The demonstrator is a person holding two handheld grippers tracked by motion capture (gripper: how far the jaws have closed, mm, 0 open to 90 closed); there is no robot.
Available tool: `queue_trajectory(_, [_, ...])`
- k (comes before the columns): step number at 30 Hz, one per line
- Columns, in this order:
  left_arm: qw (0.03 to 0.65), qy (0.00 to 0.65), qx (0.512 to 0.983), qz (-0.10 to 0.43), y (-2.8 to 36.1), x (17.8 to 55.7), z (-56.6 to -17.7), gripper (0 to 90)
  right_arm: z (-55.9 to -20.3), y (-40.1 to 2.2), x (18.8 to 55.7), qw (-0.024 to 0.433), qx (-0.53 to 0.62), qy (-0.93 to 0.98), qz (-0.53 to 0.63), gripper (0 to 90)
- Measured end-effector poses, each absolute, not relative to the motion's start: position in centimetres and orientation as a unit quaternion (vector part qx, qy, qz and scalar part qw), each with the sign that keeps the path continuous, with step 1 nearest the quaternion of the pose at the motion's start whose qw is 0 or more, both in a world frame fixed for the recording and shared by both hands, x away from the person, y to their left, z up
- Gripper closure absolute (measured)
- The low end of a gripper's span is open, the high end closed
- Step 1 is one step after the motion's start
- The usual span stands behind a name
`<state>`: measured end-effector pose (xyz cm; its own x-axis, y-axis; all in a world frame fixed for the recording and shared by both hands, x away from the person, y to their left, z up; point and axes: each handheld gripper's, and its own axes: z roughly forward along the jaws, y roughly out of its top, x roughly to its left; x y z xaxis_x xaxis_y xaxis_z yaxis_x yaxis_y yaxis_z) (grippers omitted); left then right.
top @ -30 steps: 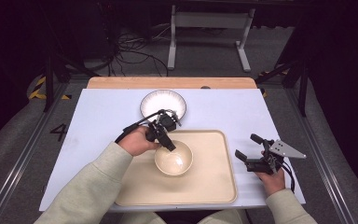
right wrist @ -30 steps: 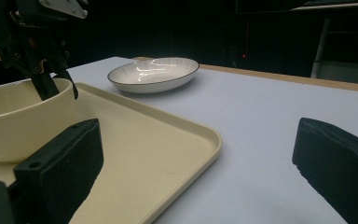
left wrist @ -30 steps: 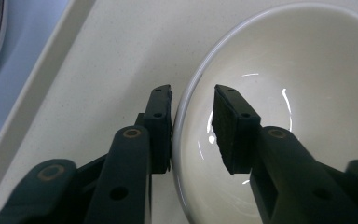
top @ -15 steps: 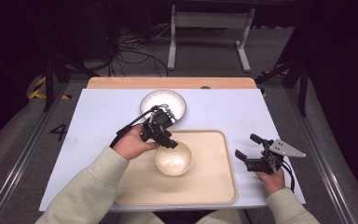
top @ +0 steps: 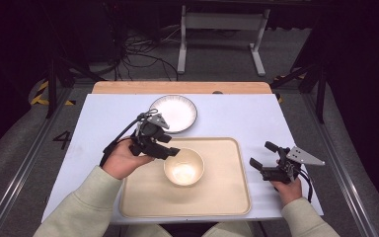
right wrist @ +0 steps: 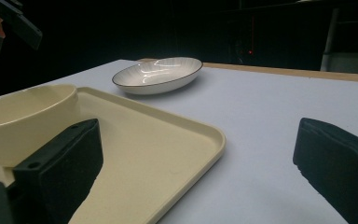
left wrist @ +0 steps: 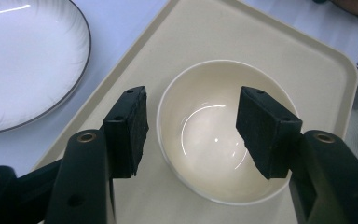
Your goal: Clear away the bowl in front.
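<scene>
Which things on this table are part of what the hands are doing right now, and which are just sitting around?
Part of the job:
- cream bowl, standing on the tray
- beige tray
- left tool, open above the bowl's near rim, its jaws just opened, nothing pressed between them

Just lying about:
- white plate beyond the tray
- right tool, open and idle beside the tray

The left tool (left wrist: 191, 135) looks straight down, its two black jaws standing apart with nothing pressed between them; they have just been opening. Below the gap sits a cream bowl (left wrist: 214, 154), upright and empty, resting on a cream tray (left wrist: 242, 32). The bowl's rim shows between the pads without touching them. Beyond the tray's edge, a white plate (left wrist: 23, 60) with a dark rim lies on the pale counter (left wrist: 121, 18).
</scene>
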<state>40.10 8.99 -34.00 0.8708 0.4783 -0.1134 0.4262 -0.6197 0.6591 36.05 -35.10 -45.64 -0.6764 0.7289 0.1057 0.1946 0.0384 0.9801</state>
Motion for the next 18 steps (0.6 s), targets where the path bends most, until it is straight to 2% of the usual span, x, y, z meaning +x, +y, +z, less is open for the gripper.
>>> queue_trajectory(8, [0.408,0.246,0.876,0.072,12.1,38.7,-34.2,37.1,-45.6,-35.0,35.9,0.228,0.329,0.688,0.605,1.2])
queue_trajectory(18, [0.470,0.270,0.835,0.098,16.4,37.3,-35.6,28.2,-45.6,-34.9,35.8,0.228,0.326,0.689,0.606,0.2])
